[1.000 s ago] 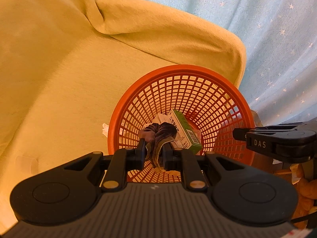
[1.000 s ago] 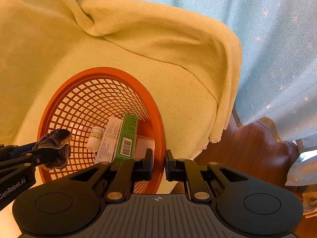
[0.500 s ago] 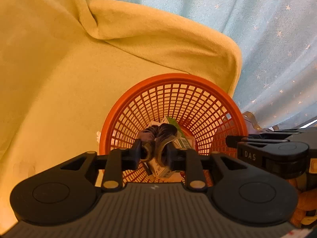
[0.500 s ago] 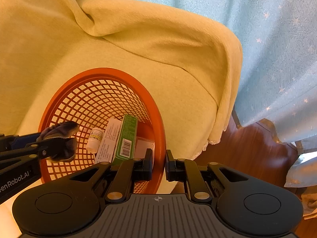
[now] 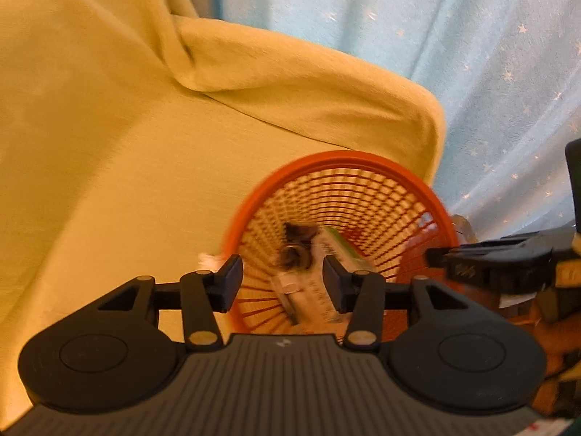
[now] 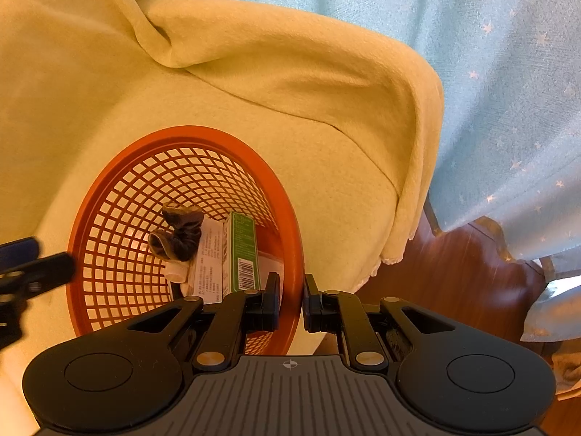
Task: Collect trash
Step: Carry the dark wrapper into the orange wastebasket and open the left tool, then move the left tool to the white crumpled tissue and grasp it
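Drop step: left hand-held gripper [image 5: 282, 283] released, dark wad [image 6: 178, 234] inside orange basket [image 6: 290, 218]; right hand-held gripper [image 6: 291, 299] clenched on rim. Next: find more trash.

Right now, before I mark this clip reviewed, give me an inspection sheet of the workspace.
Surface: yellow blanket draped over a seat.
Job's things: orange basket on the blanket; inside lie a dark crumpled scrap, a green box, a white box and a small white bottle.
Clutter: white scrap by the basket's outer wall.
Grippers: left gripper open and empty above the basket; right gripper pinching the basket's rim.
Cables: nothing seen.
Surroundings: blue star-patterned curtain, wooden floor.
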A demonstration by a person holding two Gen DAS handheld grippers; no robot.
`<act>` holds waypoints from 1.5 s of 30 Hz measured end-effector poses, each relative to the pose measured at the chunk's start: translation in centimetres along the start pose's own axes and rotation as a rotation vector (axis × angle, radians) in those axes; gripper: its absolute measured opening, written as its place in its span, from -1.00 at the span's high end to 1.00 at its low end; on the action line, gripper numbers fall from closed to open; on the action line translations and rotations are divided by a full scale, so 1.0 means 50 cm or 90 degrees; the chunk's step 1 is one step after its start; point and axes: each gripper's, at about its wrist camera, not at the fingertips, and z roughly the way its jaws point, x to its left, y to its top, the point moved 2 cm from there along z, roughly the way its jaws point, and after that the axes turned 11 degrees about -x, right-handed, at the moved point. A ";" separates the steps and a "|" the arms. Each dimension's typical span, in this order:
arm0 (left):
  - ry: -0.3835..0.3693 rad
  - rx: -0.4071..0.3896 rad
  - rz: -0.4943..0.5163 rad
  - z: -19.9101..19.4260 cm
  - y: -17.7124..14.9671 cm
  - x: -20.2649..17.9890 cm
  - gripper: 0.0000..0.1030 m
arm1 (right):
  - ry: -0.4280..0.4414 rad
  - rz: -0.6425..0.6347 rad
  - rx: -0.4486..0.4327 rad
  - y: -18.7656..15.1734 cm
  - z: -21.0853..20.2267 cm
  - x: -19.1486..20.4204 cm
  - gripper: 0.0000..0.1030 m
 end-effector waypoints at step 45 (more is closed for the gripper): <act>0.022 0.033 -0.002 0.162 -0.105 0.139 0.15 | -0.095 0.142 -0.023 0.056 0.022 -0.176 0.86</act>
